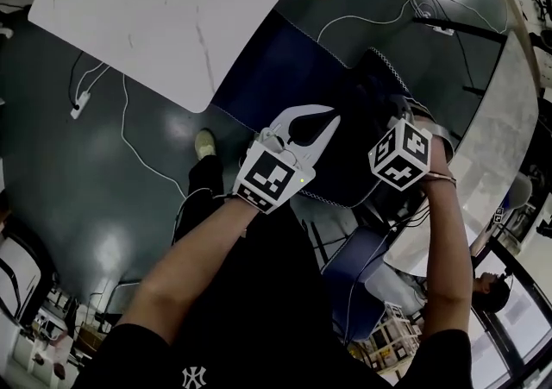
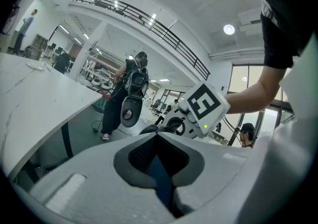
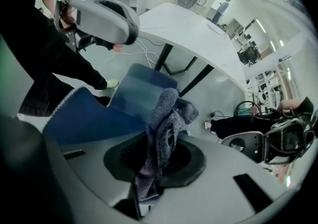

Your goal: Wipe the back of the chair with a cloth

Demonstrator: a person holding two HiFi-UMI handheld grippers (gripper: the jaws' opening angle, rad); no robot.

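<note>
Pinching bunched cloth (image 3: 169,111) in right gripper (image 3: 158,143) with chair back (image 3: 87,116) close at 9 o'clock, so likely needing a leftward press next; holding left gripper (image 1: 330,124) pressed together, empty, farther off at 11 o'clock.

Bright ceiling lamps (image 2: 228,29) flood the hall; glare pools on the dark floor (image 1: 112,249); fisheye gripper views bend and darken at edges.
</note>
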